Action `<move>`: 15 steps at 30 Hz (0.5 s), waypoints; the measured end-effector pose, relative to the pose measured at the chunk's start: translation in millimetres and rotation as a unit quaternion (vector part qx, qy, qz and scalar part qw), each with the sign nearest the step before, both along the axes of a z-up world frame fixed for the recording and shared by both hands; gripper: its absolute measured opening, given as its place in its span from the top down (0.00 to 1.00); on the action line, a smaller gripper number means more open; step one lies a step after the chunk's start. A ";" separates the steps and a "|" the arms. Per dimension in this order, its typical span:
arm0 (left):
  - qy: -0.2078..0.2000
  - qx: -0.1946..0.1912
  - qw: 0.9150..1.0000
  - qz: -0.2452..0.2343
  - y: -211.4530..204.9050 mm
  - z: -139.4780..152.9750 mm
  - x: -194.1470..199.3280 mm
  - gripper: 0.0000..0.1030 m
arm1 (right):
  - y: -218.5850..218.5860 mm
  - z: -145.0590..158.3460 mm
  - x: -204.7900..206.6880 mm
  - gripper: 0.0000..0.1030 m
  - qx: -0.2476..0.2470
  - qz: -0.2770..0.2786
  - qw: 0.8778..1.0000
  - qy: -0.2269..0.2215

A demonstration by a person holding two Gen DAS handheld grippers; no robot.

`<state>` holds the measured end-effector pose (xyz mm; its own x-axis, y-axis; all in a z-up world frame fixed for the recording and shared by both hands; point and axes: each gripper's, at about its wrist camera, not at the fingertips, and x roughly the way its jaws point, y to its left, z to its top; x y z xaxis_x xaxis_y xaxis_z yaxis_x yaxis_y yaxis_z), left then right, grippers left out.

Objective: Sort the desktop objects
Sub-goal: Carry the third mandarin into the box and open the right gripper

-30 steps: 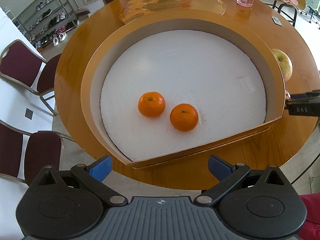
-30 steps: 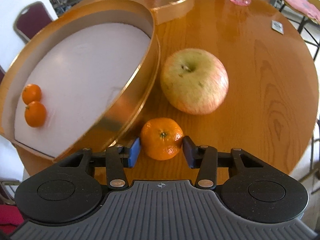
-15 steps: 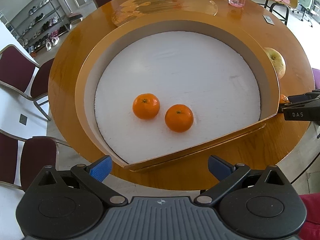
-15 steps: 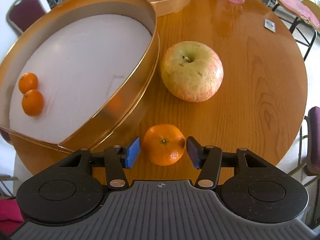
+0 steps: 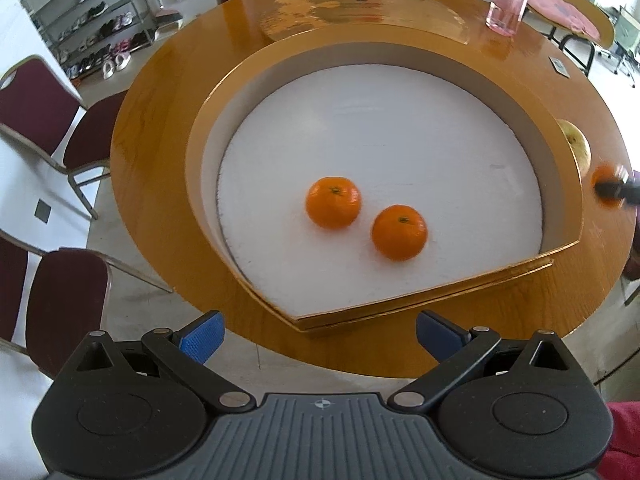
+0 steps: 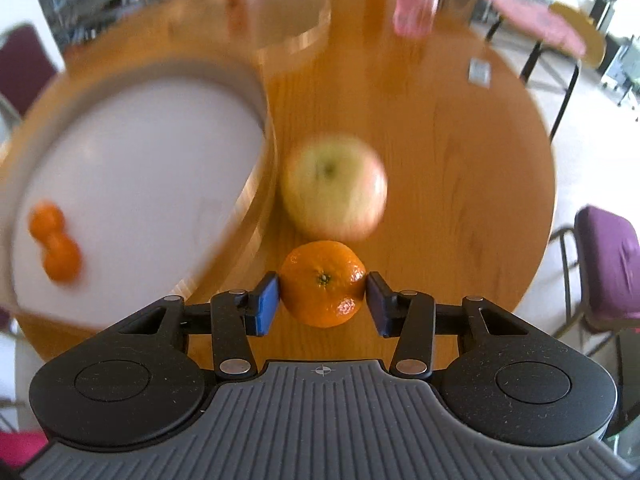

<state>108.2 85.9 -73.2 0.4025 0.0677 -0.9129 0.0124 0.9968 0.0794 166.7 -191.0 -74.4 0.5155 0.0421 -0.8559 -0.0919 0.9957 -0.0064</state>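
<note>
A round gold-rimmed tray (image 5: pixel 200 152) with a white floor sits on the wooden table and holds two mandarins (image 5: pixel 333 202) (image 5: pixel 399 232). My left gripper (image 5: pixel 320 332) hangs open and empty over the table's near edge, in front of the tray. My right gripper (image 6: pixel 322 300) is shut on a third mandarin (image 6: pixel 322 284); its jaws have just been closing and the pads press both sides of the fruit. It is lifted off the table to the right of the tray (image 6: pixel 256 184), in front of a yellow-red apple (image 6: pixel 334 188). The left wrist view shows that mandarin (image 5: pixel 600 174) blurred at its right edge.
A gold lid (image 5: pixel 360 8) and a pink bottle (image 5: pixel 507 4) stand at the table's far side, and a small card (image 5: pixel 558 65) lies at the right. Maroon chairs (image 5: pixel 36 100) stand on the left, a purple-cushioned chair (image 6: pixel 608 264) on the right.
The right gripper's pads stood slightly off the mandarin, then closed on it and rose with it off the table. The left gripper drifted a little sideways, still open.
</note>
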 end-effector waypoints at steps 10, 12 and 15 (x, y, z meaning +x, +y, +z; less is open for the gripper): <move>-0.004 -0.003 1.000 0.029 26.7 -1.1 -6.8 0.01 | 101.7 22.2 12.6 0.53 0.045 0.116 0.992 -0.013; 0.000 -0.003 0.999 0.045 35.9 -3.2 -9.3 0.01 | 120.6 7.4 14.5 0.53 0.048 0.134 0.990 0.012; 0.004 -0.002 0.998 0.062 46.4 -5.2 -13.4 0.01 | 143.9 -10.0 18.2 0.53 0.045 0.150 0.987 0.035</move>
